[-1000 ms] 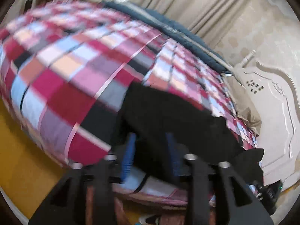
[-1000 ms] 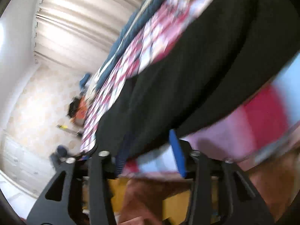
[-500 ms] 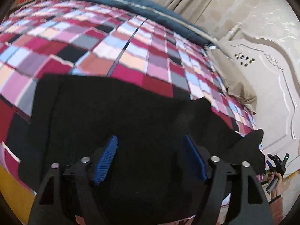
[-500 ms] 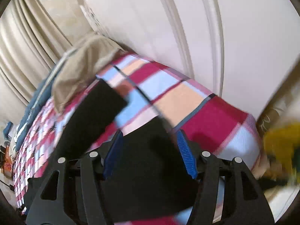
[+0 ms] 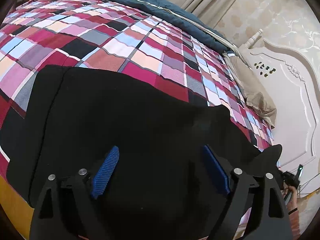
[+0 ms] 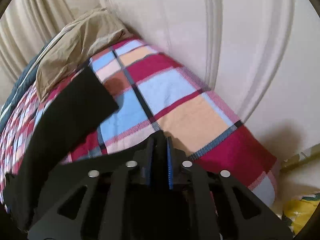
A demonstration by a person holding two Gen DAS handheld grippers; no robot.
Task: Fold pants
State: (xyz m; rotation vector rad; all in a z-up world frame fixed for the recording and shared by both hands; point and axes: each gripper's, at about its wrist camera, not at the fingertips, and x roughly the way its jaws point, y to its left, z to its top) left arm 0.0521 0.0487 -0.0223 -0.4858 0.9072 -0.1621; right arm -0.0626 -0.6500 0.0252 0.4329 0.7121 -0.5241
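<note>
bed: plaid bedspread (image 5: 124, 46) fills the left wrist view; pants lie on its near edge, under and ahead of both tools
pants: black pants (image 5: 124, 120) spread flat, wide part under the left tool, one leg end (image 6: 88, 92) ahead-left of the right tool, the other leg end at its tips
left gripper: left gripper (image 5: 160, 172) jaws spread wide, just been opening, blue pads (image 5: 105, 170) hover over cloth, nothing pinched
right gripper: right gripper (image 6: 160, 152) jaws just been closing, now pressed nearly together on the black leg hem at its tips; looks like a pinch on the pants
step in hand: likely taking a leg end to carry it over for a fold
how to do well: get both cloth layers between the right pads before lifting; carry low and straight toward the waist end; left tool should pin or grab the matching edge so the fabric doesn't drag or skew
left view only: whole pants outline, dark blue quilt (image 5: 160, 6) far ahead, right tool and the hand (image 5: 292, 192) at far right
right view only: closed pads on the hem, tan pillow (image 6: 80, 40) ahead-left, headboard (image 6: 240, 40) just ahead-right, something yellow (image 6: 300, 208) on the floor
</note>
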